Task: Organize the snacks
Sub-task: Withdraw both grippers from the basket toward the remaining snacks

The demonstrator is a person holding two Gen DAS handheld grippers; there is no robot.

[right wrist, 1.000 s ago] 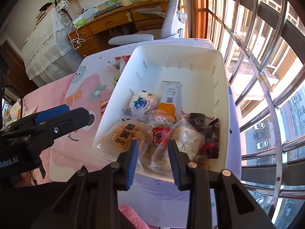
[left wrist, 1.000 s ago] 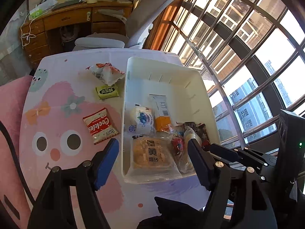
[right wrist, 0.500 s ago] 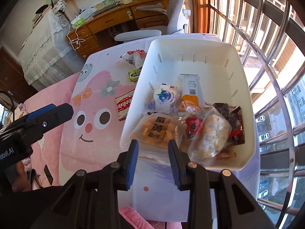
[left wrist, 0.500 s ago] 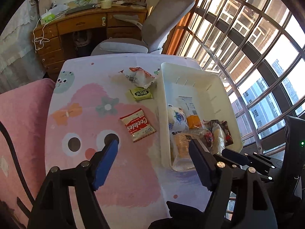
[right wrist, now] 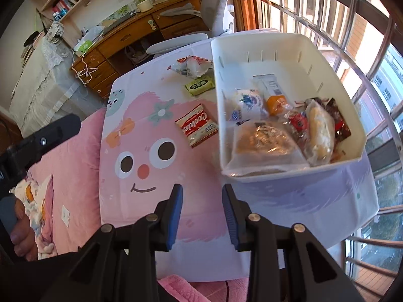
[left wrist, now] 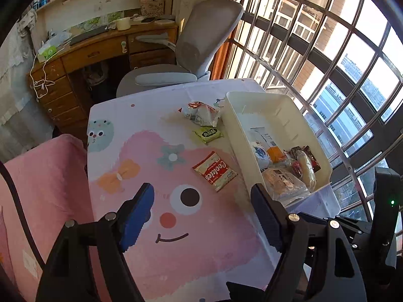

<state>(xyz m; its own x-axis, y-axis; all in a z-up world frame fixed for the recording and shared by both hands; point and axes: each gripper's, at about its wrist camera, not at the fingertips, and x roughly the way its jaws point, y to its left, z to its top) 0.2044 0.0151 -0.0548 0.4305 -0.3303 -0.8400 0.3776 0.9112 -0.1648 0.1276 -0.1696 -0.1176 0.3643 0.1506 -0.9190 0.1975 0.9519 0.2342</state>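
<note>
A white bin (left wrist: 297,115) (right wrist: 327,58) stands at the table's right side with several wrapped snacks in it. On the pink cartoon cloth lie a red Cookies pack (left wrist: 214,171) (right wrist: 196,125), a small green pack (left wrist: 208,134) (right wrist: 199,84) and a crumpled white-and-red bag (left wrist: 200,113) (right wrist: 193,66). My left gripper (left wrist: 201,214) is open and empty above the cloth, near of the Cookies pack. My right gripper (right wrist: 202,210) is partly open and empty, held back over the table's near edge.
A grey office chair (left wrist: 191,58) and a wooden desk (left wrist: 100,52) stand beyond the table. Window bars (left wrist: 327,63) run along the right. A pink blanket (left wrist: 42,188) lies to the left of the table.
Both grippers have pulled back and up from the bin, and the left one has swung left over the cloth. The right jaws have opened slightly. The snacks have not moved.
</note>
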